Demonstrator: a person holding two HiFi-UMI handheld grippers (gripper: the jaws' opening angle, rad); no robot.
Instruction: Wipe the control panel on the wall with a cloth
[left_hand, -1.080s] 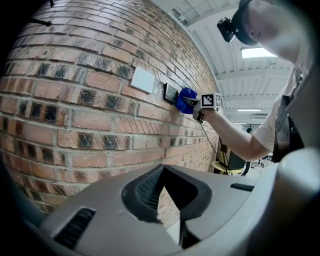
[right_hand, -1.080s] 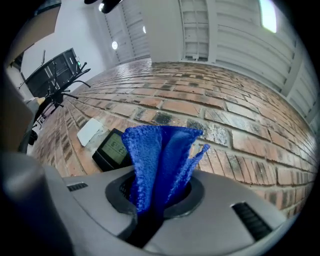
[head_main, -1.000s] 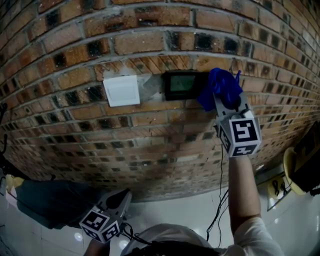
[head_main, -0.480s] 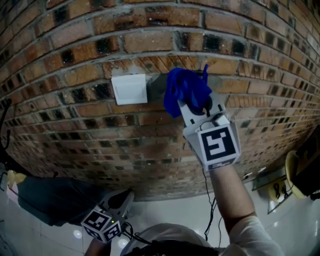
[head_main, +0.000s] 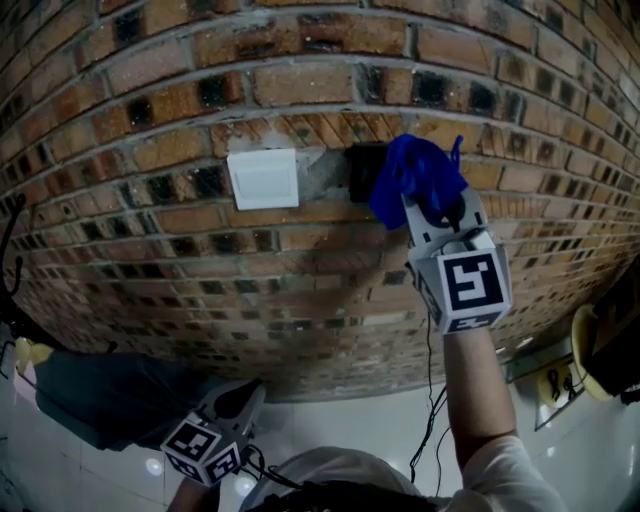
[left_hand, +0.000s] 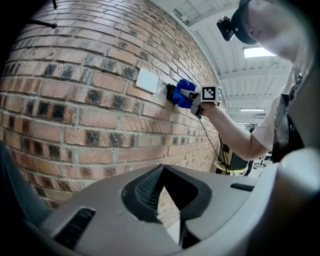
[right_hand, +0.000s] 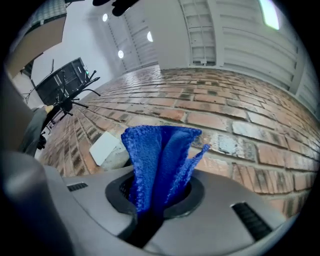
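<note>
A dark control panel (head_main: 360, 172) is set in the brick wall (head_main: 150, 250); only its left edge shows beside the blue cloth (head_main: 412, 178). My right gripper (head_main: 432, 206) is shut on that cloth and presses it against the panel's right part. In the right gripper view the bunched cloth (right_hand: 157, 157) rises from between the jaws and hides the panel. The left gripper view shows the cloth (left_hand: 183, 94) against the panel (left_hand: 171, 93) from the side. My left gripper (head_main: 248, 393) hangs low near the floor, shut and empty.
A white switch plate (head_main: 263, 179) sits just left of the panel. A dark garment (head_main: 110, 400) lies at the lower left and a yellow object (head_main: 588, 345) at the right edge. A thin cable (head_main: 436, 400) hangs from the right gripper over the glossy floor (head_main: 380, 420).
The right gripper swept the cloth left across the panel, covering it, then came back right; the panel's left edge shows again. The left gripper has stayed put.
</note>
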